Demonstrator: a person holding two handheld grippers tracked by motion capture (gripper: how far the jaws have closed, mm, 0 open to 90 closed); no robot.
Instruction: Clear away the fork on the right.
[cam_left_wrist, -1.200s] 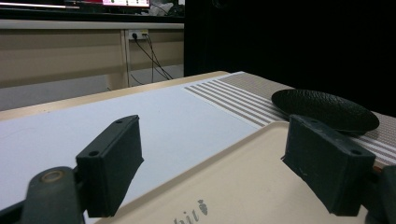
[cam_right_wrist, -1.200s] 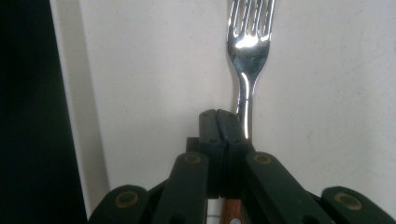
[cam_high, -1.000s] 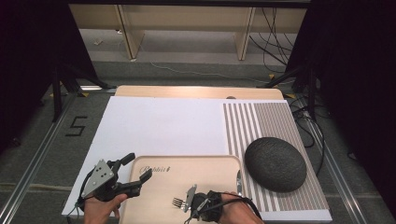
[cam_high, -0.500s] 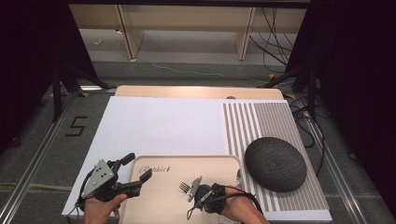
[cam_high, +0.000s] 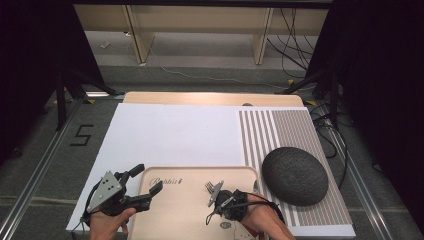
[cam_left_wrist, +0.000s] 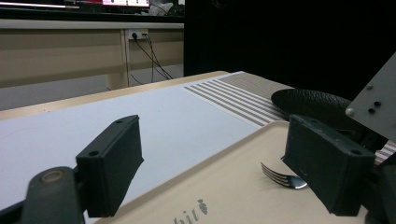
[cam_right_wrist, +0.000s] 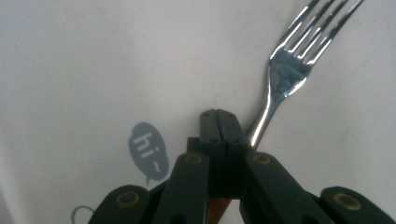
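Beige tray – print "hi" | right tool clamps fork | left tool – gaping

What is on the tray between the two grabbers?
In the high view, only bare tray lies between the left gripper and the right gripper, which is shut on the fork. The print "Rabbit" sits near the left one.

A silver fork lies on a beige tray lettered in dark grey, with a grey-blue speech-bubble mark printed on it. At three o'clock from the tray sits a charcoal, speckled oval dish, on a mat striped brown and white. The sheet at twelve o'clock is plain white, and both grippers are black.
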